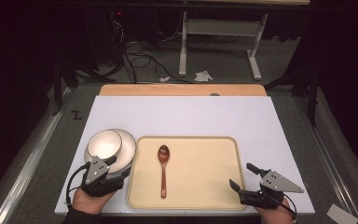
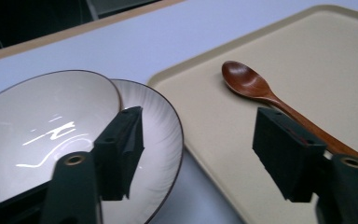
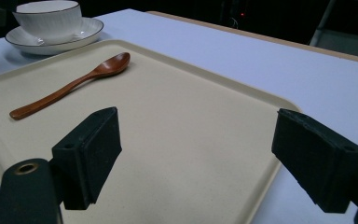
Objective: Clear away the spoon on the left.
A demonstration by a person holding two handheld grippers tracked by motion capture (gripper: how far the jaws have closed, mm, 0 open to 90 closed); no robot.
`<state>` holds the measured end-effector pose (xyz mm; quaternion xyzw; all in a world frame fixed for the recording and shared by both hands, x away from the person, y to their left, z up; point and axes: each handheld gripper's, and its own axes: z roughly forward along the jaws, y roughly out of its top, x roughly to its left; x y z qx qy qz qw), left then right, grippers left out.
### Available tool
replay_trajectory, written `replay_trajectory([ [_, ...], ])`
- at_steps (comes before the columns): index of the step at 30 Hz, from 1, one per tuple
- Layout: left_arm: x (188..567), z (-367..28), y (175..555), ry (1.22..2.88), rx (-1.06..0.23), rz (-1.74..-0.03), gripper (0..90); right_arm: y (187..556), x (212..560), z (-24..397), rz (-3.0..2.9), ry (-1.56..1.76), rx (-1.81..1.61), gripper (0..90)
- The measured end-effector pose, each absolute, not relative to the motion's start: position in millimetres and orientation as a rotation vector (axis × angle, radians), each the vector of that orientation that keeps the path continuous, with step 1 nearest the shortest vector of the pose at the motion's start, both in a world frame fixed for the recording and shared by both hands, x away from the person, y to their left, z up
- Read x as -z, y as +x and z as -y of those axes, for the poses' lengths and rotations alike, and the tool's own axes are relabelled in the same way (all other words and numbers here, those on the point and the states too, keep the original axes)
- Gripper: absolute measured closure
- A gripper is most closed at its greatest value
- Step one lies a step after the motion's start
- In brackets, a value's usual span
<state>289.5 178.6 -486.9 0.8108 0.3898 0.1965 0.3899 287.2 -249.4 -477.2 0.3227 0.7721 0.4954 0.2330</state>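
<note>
Plate (image 1: 127,148) edge sits partly hidden under the empty, parted left claw (image 1: 120,165); right claw (image 1: 242,176) gapes beside open tray (image 1: 200,158).

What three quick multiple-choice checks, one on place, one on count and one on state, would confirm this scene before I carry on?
1. Where does the wooden spoon lie?
A. In the bowl
B. On the beige tray
C. On the bare white table

2. How many spoons are in sight?
A. One
B. Two
C. Three

3. How does the left gripper stand?
A. Shut on the spoon
B. Shut on the saucer's rim
C. Open, holding nothing

Answers:
1. B: the high view shows the spoon inside the tray's rim, bowl end away from the person.
2. A: a single spoon shows on the tray.
3. C: in the left gripper view the jaws stand apart above the saucer and the tray's edge, with nothing pressed between them; the white bowl sits on the saucer untouched.
</note>
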Motion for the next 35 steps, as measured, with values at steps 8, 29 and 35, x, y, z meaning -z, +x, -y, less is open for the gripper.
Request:
replay_trajectory([
  [8,478.0,-220.3,291.4,1.919,-0.572,-1.052,0.0,287.4,476.9,251.0,-2.114,0.898,-1.365,16.9],
  [29,477.7,-252.9,274.6,1.847,-0.635,-1.035,0.3,289.0,476.5,256.4,-2.084,0.939,-1.365,16.9],
  [35,479.2,-254.4,276.2,1.841,-0.633,-1.053,1.5,289.4,477.0,255.7,-2.091,0.928,-1.361,16.9],
])
